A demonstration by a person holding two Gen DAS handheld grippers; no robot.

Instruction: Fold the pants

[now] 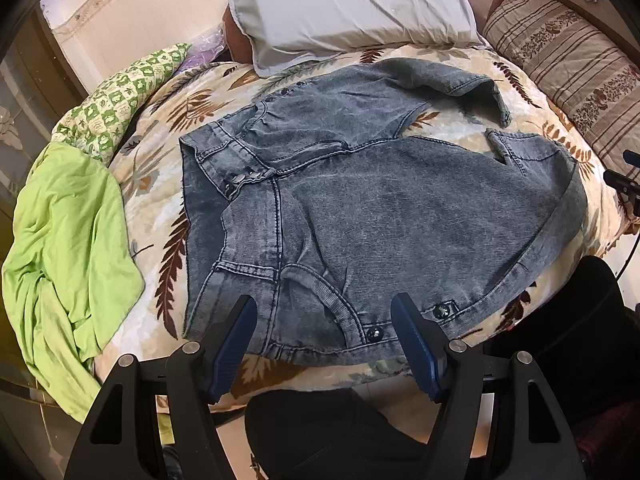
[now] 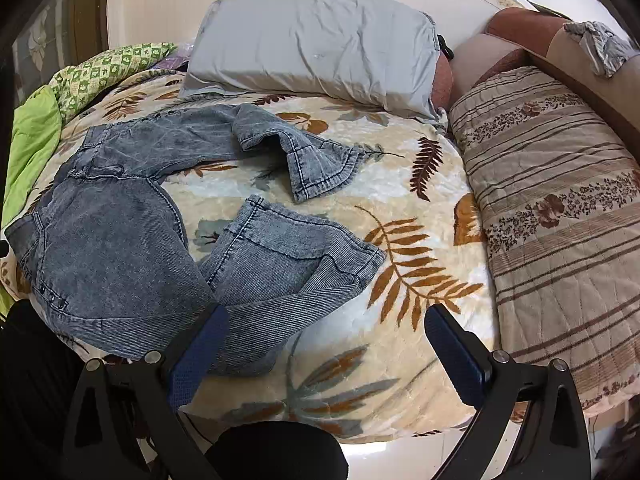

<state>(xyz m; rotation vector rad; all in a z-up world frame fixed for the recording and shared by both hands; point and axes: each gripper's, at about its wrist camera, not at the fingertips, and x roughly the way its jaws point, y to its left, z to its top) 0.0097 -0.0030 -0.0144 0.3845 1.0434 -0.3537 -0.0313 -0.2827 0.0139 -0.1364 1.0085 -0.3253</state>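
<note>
Grey-blue washed denim pants (image 1: 380,208) lie spread on a leaf-patterned blanket (image 1: 168,240), waistband to the left, the two legs running right and bent. My left gripper (image 1: 324,308) is open above the near waistband corner with its snap buttons (image 1: 442,312), holding nothing. In the right wrist view the pants (image 2: 120,248) lie at the left, with the near leg cuff (image 2: 360,256) and far leg cuff (image 2: 320,168) folded back. My right gripper (image 2: 324,316) is open over the near leg's lower edge and the blanket (image 2: 400,200), empty.
A grey pillow (image 1: 352,4) lies at the head of the bed. A green cloth (image 1: 68,260) and a green patterned cloth (image 1: 120,92) lie at the left. A striped floral cushion (image 2: 560,220) lies along the right. The bed's near edge is just below both grippers.
</note>
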